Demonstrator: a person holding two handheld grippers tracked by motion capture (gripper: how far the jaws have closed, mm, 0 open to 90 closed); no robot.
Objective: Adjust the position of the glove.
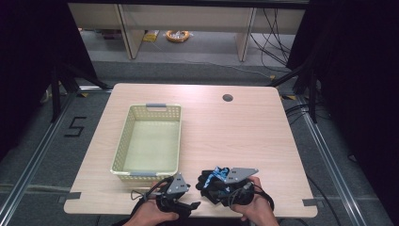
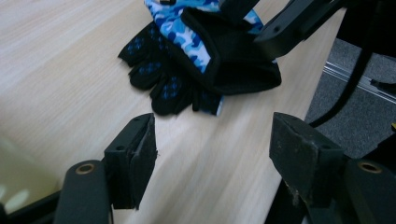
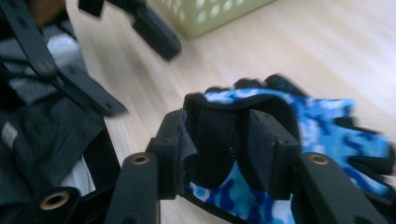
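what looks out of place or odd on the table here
The blue camouflage glove lies crumpled near the table's front edge, outside the basket. Its black cuff is pulled open around one jaw of the right hand-held gripper.

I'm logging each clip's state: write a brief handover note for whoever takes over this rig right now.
Left gripper: fingers open, nothing between them, pointed at the glove.
Right gripper: fingers at the cuff of the blue camouflage glove; whether they clamp it is unclear.
Glove lies on the table near the front edge, right of the yellow basket.
Done: nothing in the basket.
Left: probably getting the glove into it.
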